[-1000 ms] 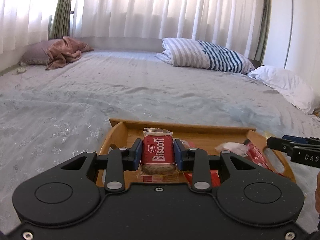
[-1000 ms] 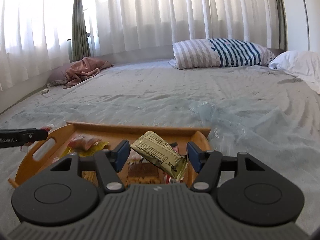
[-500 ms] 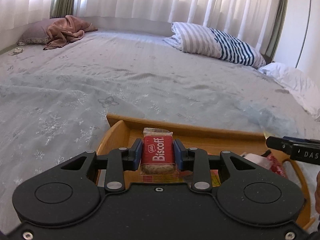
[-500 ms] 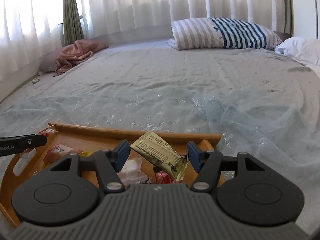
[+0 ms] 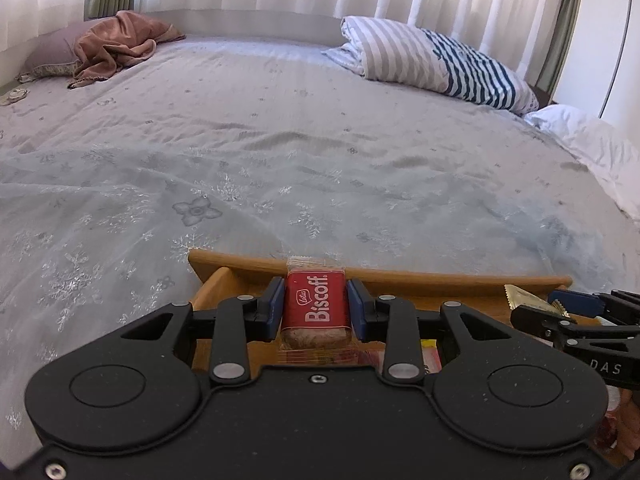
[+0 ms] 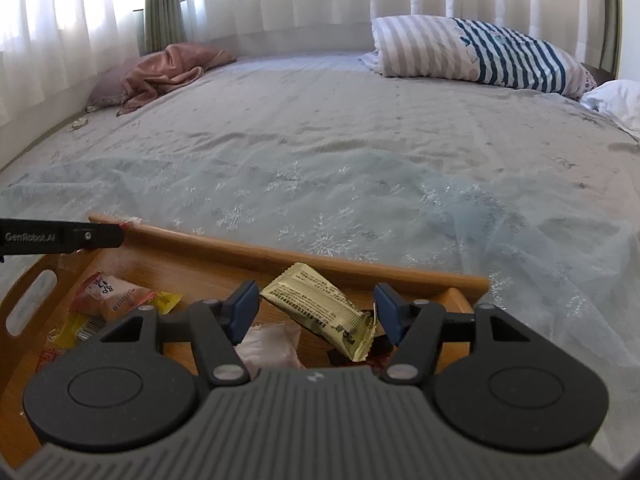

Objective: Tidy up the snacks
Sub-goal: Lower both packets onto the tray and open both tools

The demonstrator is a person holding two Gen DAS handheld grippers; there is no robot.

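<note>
Left claw [image 5: 316,308]: blue pads clamped on both sides of a red, glossy Biscoff pack [image 5: 316,306], rectangular and upright, above the near-left corner of the tray [image 5: 240,262].

Right claw [image 6: 316,312]: jaws partly apart, a crinkled gold foil pack [image 6: 320,306] slanting between them, its lower end by the right pad; grip uncertain.

Tray: smooth wood, raised rim, slotted handle, wrappers inside.

Beyond the rim: wide, wrinkled grey bedspread [image 5: 300,140].

A: Where does the left wrist view look from?
B: Low over the wooden tray's [image 5: 384,276] left end, facing the striped pillow [image 5: 436,65].
A: The right?
B: Close above its right end, sharing tray, bed [image 6: 340,136], pillow.
</note>
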